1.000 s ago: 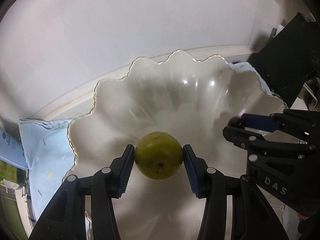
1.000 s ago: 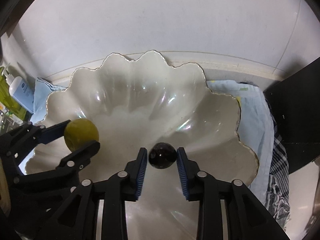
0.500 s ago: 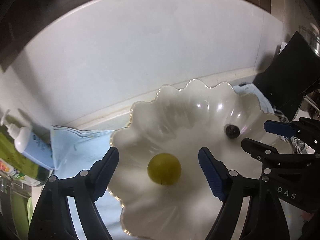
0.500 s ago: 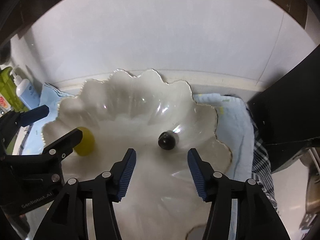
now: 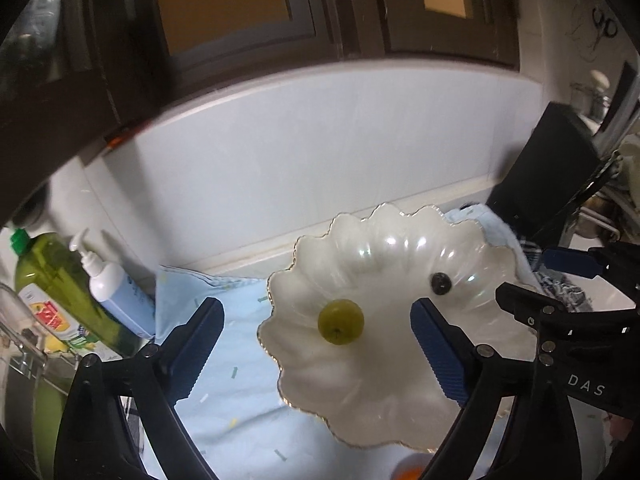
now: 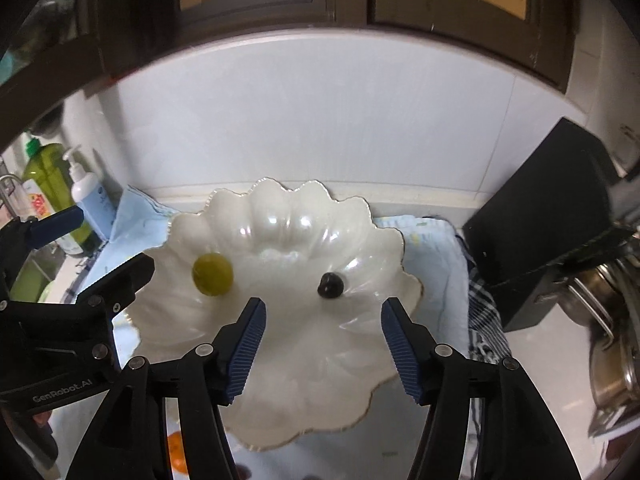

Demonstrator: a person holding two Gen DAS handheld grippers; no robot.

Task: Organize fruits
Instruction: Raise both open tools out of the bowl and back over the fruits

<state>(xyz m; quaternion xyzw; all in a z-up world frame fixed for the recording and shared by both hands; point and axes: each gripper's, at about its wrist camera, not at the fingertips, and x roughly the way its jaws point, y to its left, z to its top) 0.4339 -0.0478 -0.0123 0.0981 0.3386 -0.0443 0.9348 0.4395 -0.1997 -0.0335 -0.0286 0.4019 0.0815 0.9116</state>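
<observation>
Two fruits lie in the scalloped white dish (image 6: 280, 320): a green fruit (image 6: 212, 273) at about nine o'clock of the dish's hollow in the right wrist view, and a small dark fruit (image 6: 330, 285) at about three o'clock. They sit well apart, each on its own side, likely because each gripper worked its own half and the ribbed slope keeps round things from rolling together. Neither fruit is touched by anything but the dish.

Both tools hang above and nearer the viewer than the fruit, empty. On the left gripper (image 5: 316, 354) the jaws are spread wide, framing the green fruit (image 5: 341, 321) without contact; the right gripper (image 6: 322, 350) is likewise spread, the dark fruit just beyond its gap.

Under the dish lies a pale blue cloth (image 5: 224, 360), probably there to steady it. At the bottom edge, six o'clock, an orange item (image 6: 177, 458) peeks out, perhaps the next fruit. Bottles (image 5: 100, 280) stand at nine o'clock, a black box (image 6: 548, 228) at three.
</observation>
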